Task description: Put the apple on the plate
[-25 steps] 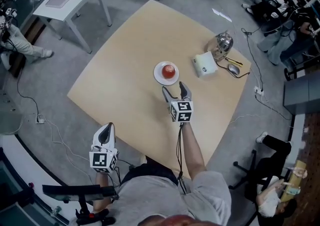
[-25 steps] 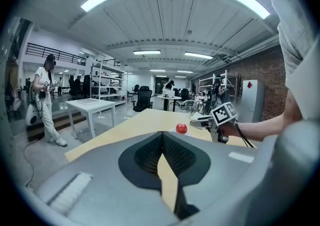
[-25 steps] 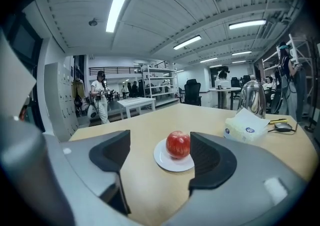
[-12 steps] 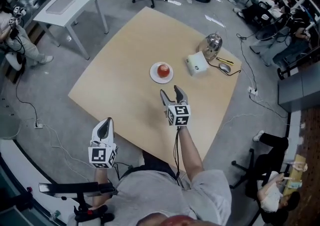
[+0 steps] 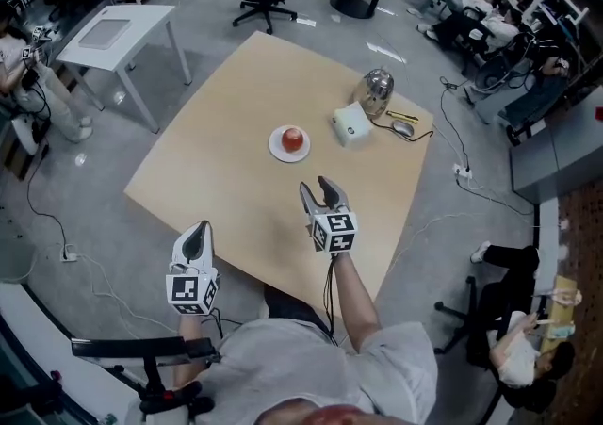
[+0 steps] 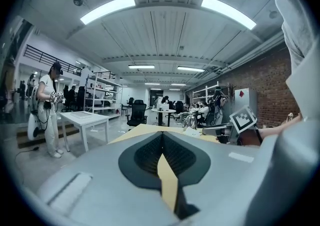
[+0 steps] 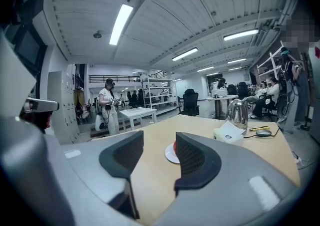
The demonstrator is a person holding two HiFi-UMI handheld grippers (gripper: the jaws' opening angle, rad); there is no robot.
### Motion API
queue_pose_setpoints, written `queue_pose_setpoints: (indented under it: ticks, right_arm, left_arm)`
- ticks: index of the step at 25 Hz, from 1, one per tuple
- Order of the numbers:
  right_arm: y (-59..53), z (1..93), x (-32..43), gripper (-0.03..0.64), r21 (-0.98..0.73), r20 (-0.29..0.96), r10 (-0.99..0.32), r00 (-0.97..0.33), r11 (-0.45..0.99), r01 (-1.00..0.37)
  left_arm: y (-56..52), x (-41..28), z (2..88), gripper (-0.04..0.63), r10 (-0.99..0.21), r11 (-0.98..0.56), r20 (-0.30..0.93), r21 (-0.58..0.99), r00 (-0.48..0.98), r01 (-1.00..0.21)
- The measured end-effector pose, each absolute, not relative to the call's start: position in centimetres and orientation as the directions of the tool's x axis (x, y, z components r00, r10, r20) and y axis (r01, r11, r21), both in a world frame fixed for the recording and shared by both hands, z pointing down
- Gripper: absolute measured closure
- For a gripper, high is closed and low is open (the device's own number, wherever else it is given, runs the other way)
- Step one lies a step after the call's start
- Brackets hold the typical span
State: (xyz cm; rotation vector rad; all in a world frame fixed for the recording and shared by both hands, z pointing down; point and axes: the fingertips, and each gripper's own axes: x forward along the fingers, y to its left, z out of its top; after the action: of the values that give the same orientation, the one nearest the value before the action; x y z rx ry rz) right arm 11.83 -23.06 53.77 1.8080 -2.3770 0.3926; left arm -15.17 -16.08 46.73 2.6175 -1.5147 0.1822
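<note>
Head view: finds apple sitting centred on white plate, mid-counter, well apart from right tool and left tool; reads as already placed. Right gripper view: catches right tool with jaws apart, lately closing, nothing between them, plate showing beyond; kept clear, probably to leave fruit undisturbed. Left gripper view: has left tool pressed together, empty, beyond counter's near edge, likely parked as unneeded.

free: tabletop before plate | obstacles: box, kettle right of plate
</note>
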Motion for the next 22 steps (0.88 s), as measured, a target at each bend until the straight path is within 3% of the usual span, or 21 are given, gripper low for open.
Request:
queue_pose_setpoints:
  ticks: [8,22]
  right_arm:
    - [-19.0,51.5,12.9,0.485,-0.110,0.213,-0.939,-0.269,0.251,-0.962]
    - [-12.2,47.8,14.5,0.562,-0.068,0.158,-0.967,-0.200,0.191,-0.979]
  left_arm:
    - [-14.8,-13.4,46.0,0.577,-0.841,-0.525,0.133,0.033,0.525,-0.850]
    - [-12.2,-11.3,43.9,0.577,-0.806,-0.585,0.092,0.024,0.585,-0.810]
